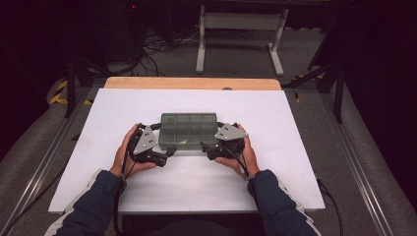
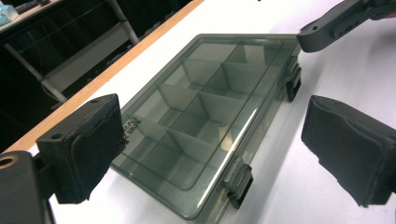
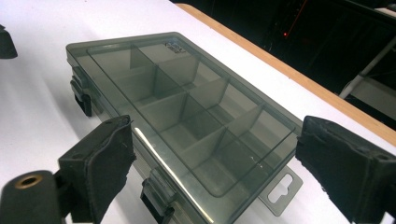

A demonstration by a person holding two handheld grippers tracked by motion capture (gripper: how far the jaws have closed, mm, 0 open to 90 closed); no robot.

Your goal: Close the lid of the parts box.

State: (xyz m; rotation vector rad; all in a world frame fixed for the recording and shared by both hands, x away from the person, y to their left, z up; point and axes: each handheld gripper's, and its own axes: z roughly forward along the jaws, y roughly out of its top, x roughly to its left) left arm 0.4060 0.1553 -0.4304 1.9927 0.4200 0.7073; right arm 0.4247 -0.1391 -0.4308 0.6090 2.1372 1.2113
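A smoky see-through compartment box (image 1: 189,129) lies flat on the white tabletop (image 1: 196,182) with its lid down. Two dark latches (image 2: 238,179) (image 2: 293,79) sit on its near long side. My left gripper (image 1: 169,150) is at the box's front left corner and my right gripper (image 1: 205,147) at its front right. In the left gripper view my left gripper (image 2: 219,149) stands open, with the box's end between the wide pads (image 2: 93,144) and not touching them. My right gripper (image 3: 224,168) is open the same way over the other end, near a hang tab (image 3: 280,189).
A wooden strip (image 1: 192,82) edges the table's far side. Behind it on the carpet stand a white frame (image 1: 238,22) and loose cables (image 1: 157,46). Metal rails (image 1: 359,167) run along both sides. The right gripper's jaw (image 2: 336,23) shows far off in the left gripper view.
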